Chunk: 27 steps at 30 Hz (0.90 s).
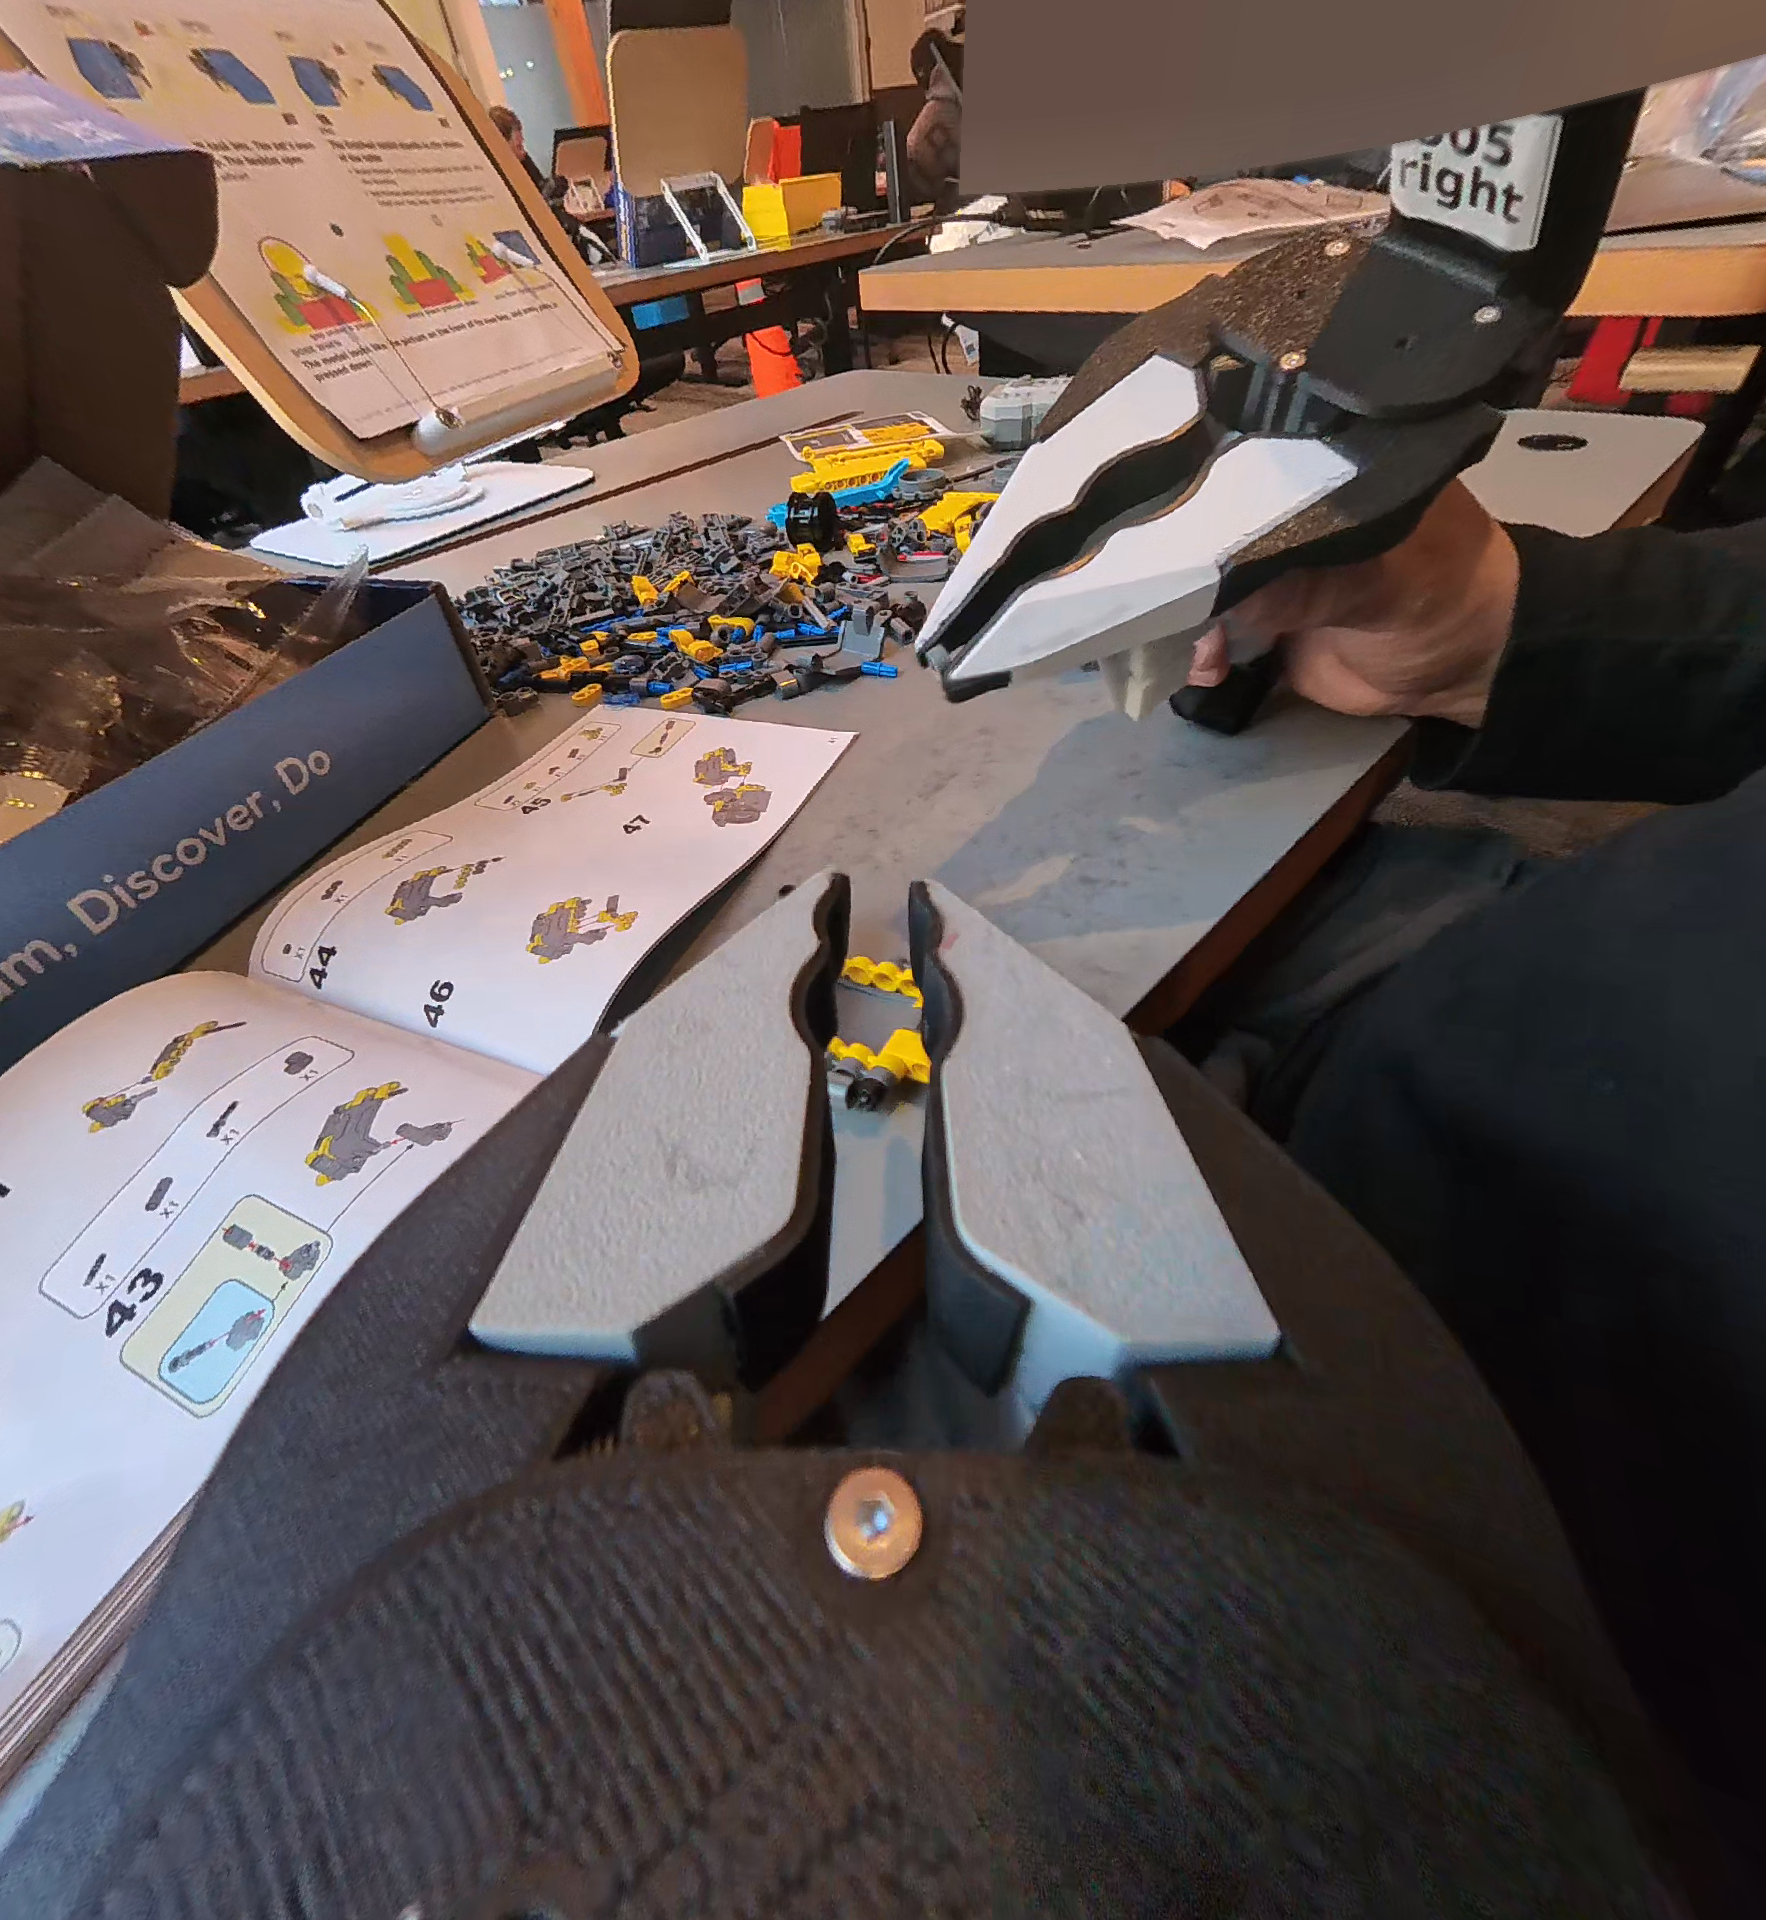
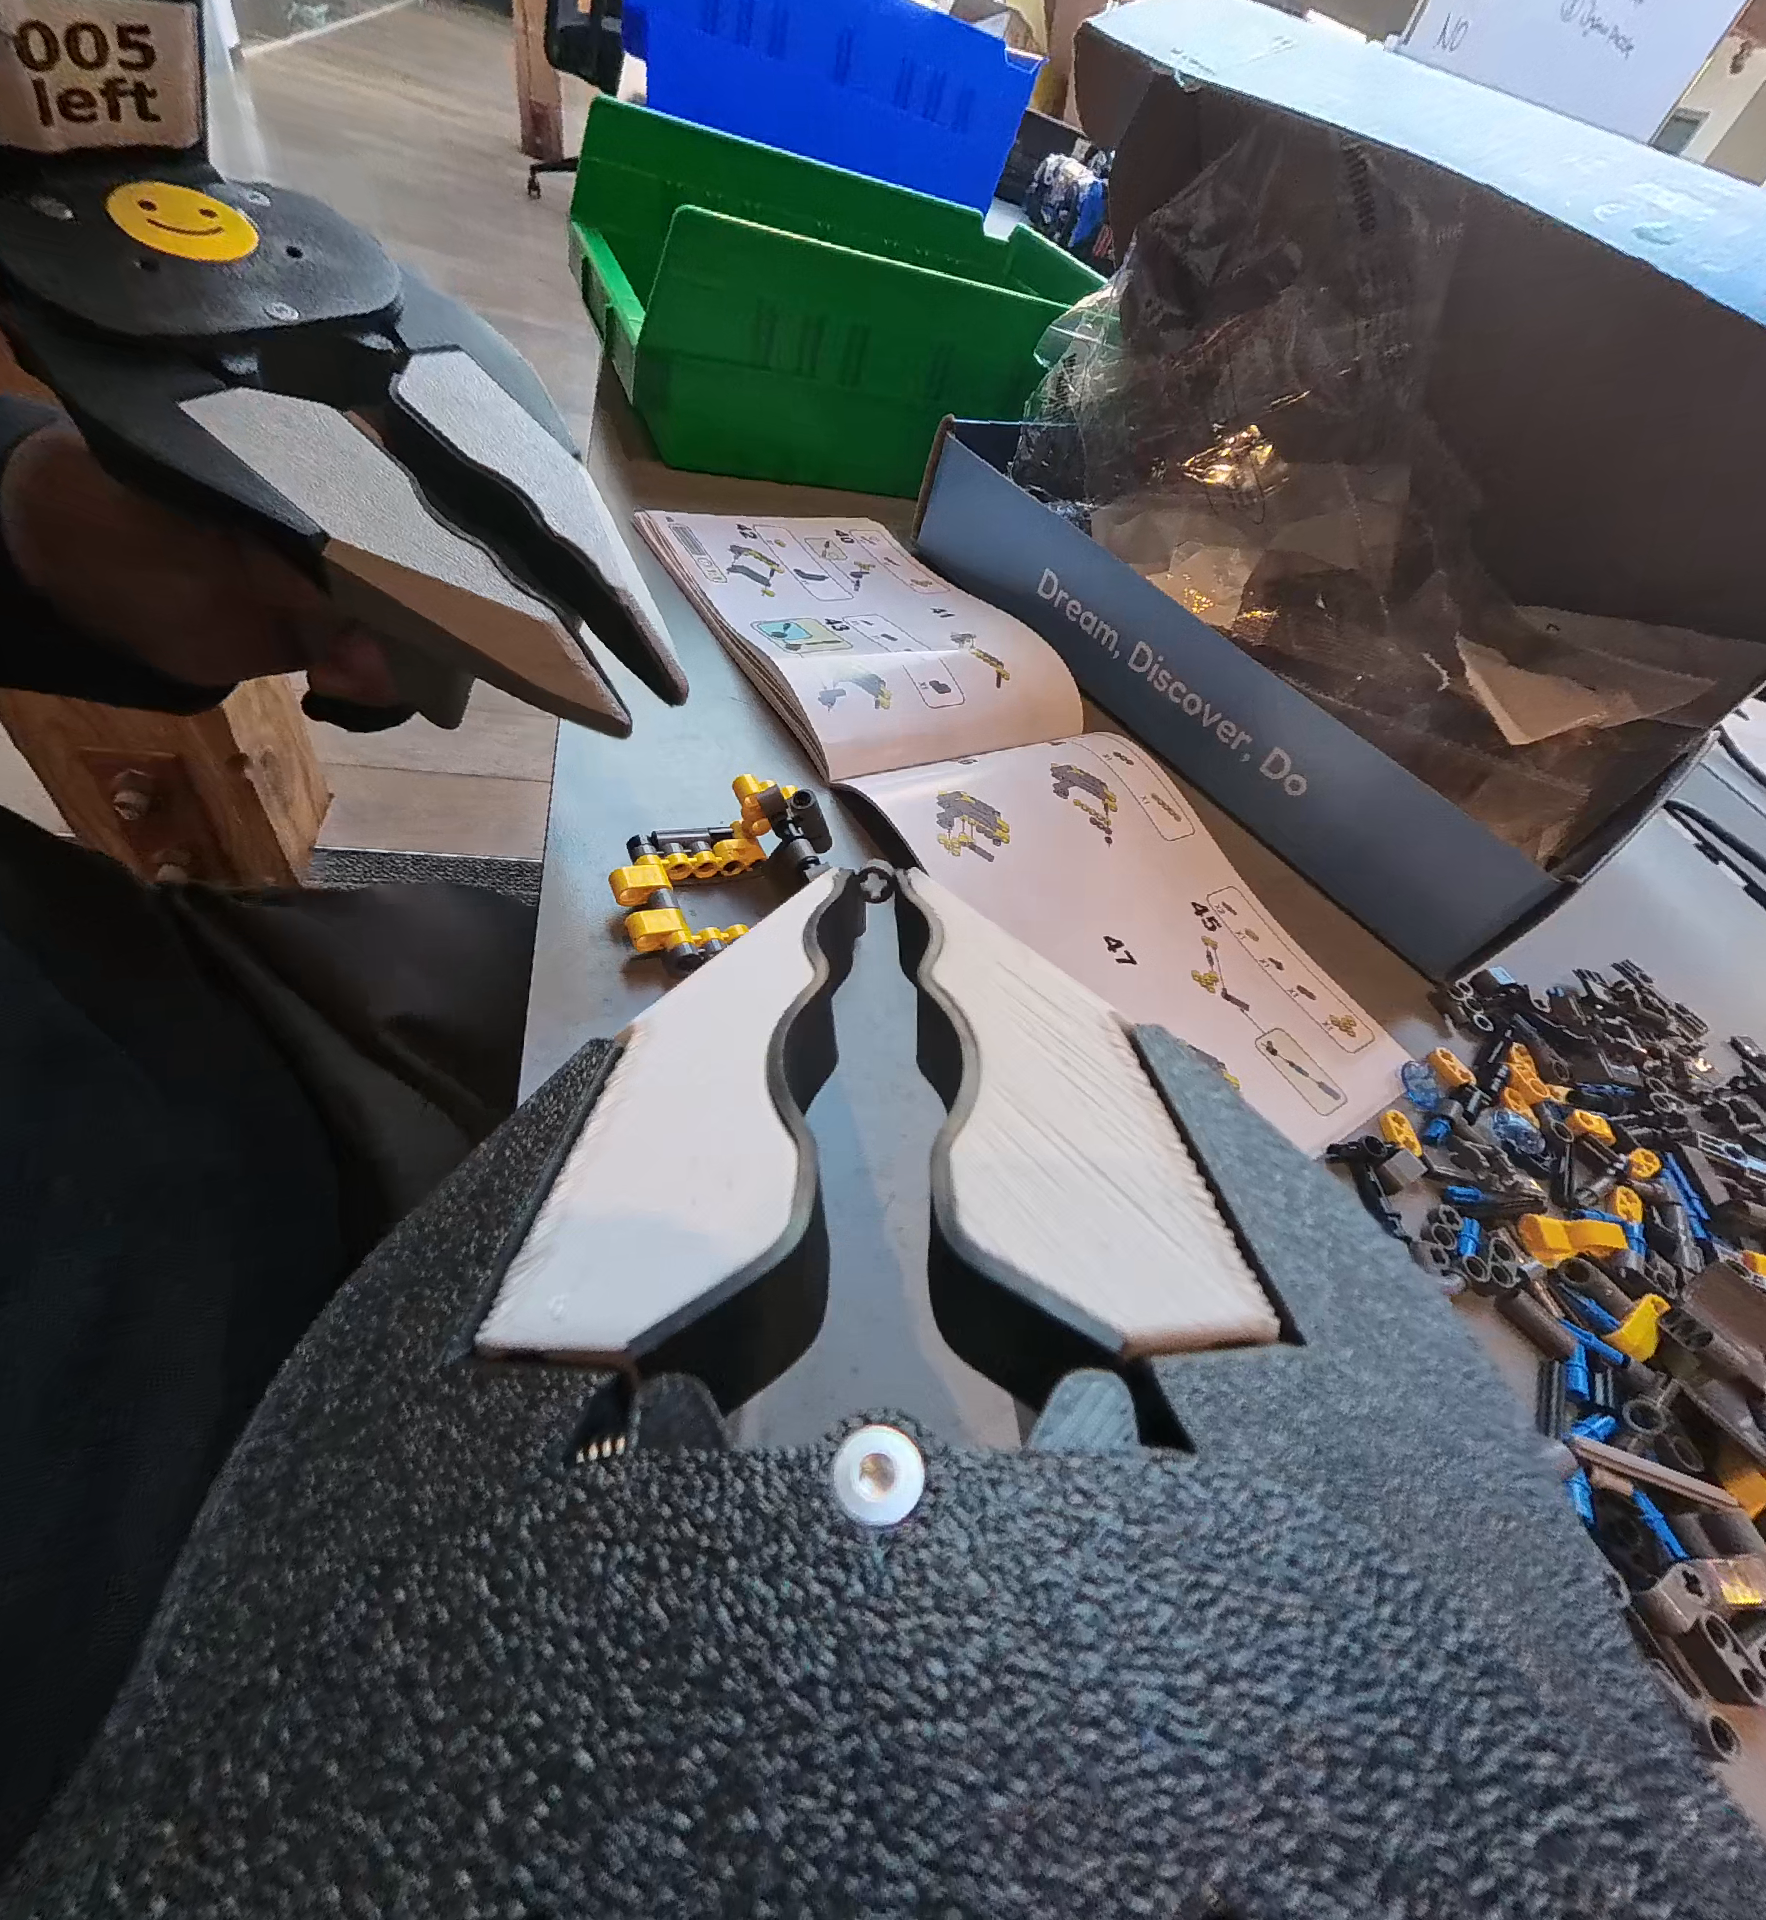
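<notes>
My right gripper [image 2: 874,889] is shut on a small black piece with a cross-shaped hole [image 2: 874,878], held above the grey table [image 2: 583,790]. It also shows in the left wrist view [image 1: 946,670], with its tips together. A small yellow and black assembly [image 2: 723,873] lies on the table just left of the right gripper's tips. My left gripper [image 1: 879,888] hovers over that assembly [image 1: 884,1049], which shows through the gap between its fingers. The left gripper is slightly open and empty, as the right wrist view [image 2: 647,709] shows.
An open instruction booklet [image 1: 546,883] lies beside a dark blue box [image 1: 183,821] holding plastic bags. A pile of grey, blue and yellow parts [image 2: 1637,1247] covers the table. Green bins [image 2: 806,343] and a blue bin [image 2: 837,83] stand beyond. A board with sheets [image 1: 359,208] stands behind. My hands' fingertips stand some 7 cm from each other.
</notes>
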Motion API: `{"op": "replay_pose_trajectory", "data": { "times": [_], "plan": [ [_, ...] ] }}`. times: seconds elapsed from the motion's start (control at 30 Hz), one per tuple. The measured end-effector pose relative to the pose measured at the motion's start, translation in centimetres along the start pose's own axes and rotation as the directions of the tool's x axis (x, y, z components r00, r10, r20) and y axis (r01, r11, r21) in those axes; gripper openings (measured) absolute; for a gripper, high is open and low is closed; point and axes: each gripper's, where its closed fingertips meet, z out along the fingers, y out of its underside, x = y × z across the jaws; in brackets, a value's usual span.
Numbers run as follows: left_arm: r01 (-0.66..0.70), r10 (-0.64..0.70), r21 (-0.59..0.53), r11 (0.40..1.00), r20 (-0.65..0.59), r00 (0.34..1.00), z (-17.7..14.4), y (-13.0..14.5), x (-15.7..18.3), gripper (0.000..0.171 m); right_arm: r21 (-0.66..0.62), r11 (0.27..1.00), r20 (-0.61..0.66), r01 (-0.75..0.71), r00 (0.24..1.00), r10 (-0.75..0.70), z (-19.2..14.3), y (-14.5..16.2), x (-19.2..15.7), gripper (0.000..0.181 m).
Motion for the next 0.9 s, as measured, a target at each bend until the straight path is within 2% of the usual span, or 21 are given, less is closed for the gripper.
{"op": "replay_pose_trajectory", "data": {
  "times": [0.27,0.43,0.83,0.9],
  "plan": [
    [0.046,-0.046,-0.042,0.998,0.007,0.999,-0.8,1.3,0.0,0.017,-0.003,0.998,0.058,-0.060,0.996,0.060,0.5,-0.1,0.1,0.006],
    [0.059,-0.058,-0.069,0.996,0.023,0.998,-1.4,1.8,0.6,0.026,-0.013,0.999,0.097,-0.049,0.994,0.050,1.4,-0.2,-0.5,0.006],
    [0.031,-0.027,-0.121,0.992,0.034,0.999,-0.5,2.6,0.7,0.025,-0.058,0.996,0.045,0.060,0.997,-0.058,1.6,0.5,-1.2,0.006],
    [0.024,-0.020,-0.120,0.993,0.028,0.999,-0.3,2.5,0.7,0.024,-0.103,0.993,0.027,0.058,0.998,-0.056,1.2,1.2,-1.1,0.006]
  ]
}}
